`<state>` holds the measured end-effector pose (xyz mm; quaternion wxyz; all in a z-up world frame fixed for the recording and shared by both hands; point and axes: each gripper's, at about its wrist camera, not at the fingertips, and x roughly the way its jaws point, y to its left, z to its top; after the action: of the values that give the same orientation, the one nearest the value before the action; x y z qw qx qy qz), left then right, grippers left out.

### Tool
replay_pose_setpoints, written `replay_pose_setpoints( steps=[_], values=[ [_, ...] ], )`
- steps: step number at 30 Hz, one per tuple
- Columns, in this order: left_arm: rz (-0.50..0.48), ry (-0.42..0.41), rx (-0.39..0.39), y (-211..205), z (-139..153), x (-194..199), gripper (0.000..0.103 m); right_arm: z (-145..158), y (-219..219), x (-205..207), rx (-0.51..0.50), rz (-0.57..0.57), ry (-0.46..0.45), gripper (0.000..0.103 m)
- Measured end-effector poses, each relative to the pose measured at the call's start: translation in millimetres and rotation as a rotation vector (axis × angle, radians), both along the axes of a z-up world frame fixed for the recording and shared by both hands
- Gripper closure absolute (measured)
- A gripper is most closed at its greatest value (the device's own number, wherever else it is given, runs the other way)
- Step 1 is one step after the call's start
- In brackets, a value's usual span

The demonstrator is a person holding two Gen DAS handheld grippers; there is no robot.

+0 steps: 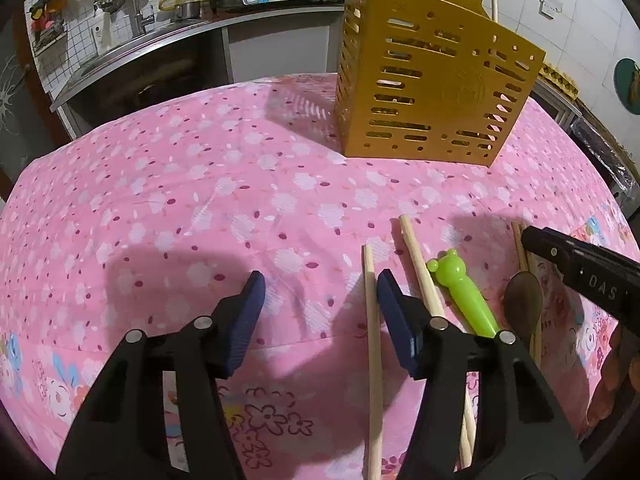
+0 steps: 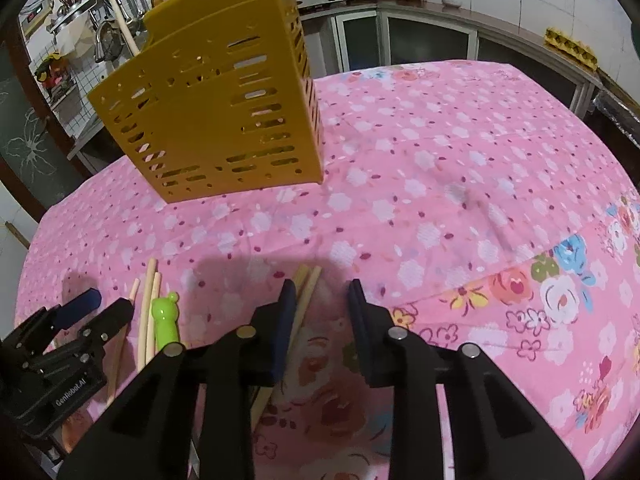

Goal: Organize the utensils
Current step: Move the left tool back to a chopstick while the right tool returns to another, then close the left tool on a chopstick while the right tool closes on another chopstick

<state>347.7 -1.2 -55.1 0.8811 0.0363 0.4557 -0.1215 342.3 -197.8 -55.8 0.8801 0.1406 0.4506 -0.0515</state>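
A yellow slotted utensil holder (image 1: pixel 432 80) stands at the back of the pink tablecloth; it also shows in the right wrist view (image 2: pixel 216 120), with chopsticks sticking up from it. My left gripper (image 1: pixel 320 292) is open and empty, low over the cloth, with one wooden chopstick (image 1: pixel 372 340) lying just inside its right finger. Beside it lie another chopstick (image 1: pixel 420 268), a green frog-handled utensil (image 1: pixel 464 296) and a dark wooden spoon (image 1: pixel 522 308). My right gripper (image 2: pixel 322 312) is open and empty, with a pair of chopsticks (image 2: pixel 304 300) by its left finger.
The table is covered by a pink flowered cloth (image 1: pixel 180 200). A kitchen counter with sink, pots and stove (image 1: pixel 180 20) runs behind it. The left gripper shows at the lower left of the right wrist view (image 2: pixel 80 312).
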Motion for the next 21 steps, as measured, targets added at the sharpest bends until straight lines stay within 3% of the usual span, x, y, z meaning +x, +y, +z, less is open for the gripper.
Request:
replay_pose_setpoints(
  steps=[1,3,8,14,18,21],
  values=[
    [0.0,0.0,0.0,0,0,0,0.049,0,0,1,0.0,0.003,0.004,0.076],
    [-0.004,0.003,-0.006,0,0,0,0.052,1,3,0,-0.001,0.019,0.002,0.087],
    [-0.013,0.003,-0.013,0,1,-1,0.059,2,5,-2,-0.015,0.047,0.006,0.096],
    [-0.021,0.015,-0.026,1,1,0,0.064,1,5,-1,-0.019,0.064,0.021,0.095],
    [-0.02,0.024,0.004,-5,0,6,0.066,2,9,6,-0.035,0.064,0.043,0.093],
    [-0.017,0.021,0.038,-9,0,9,0.073,1,11,10,-0.044,0.059,0.052,0.093]
  ],
)
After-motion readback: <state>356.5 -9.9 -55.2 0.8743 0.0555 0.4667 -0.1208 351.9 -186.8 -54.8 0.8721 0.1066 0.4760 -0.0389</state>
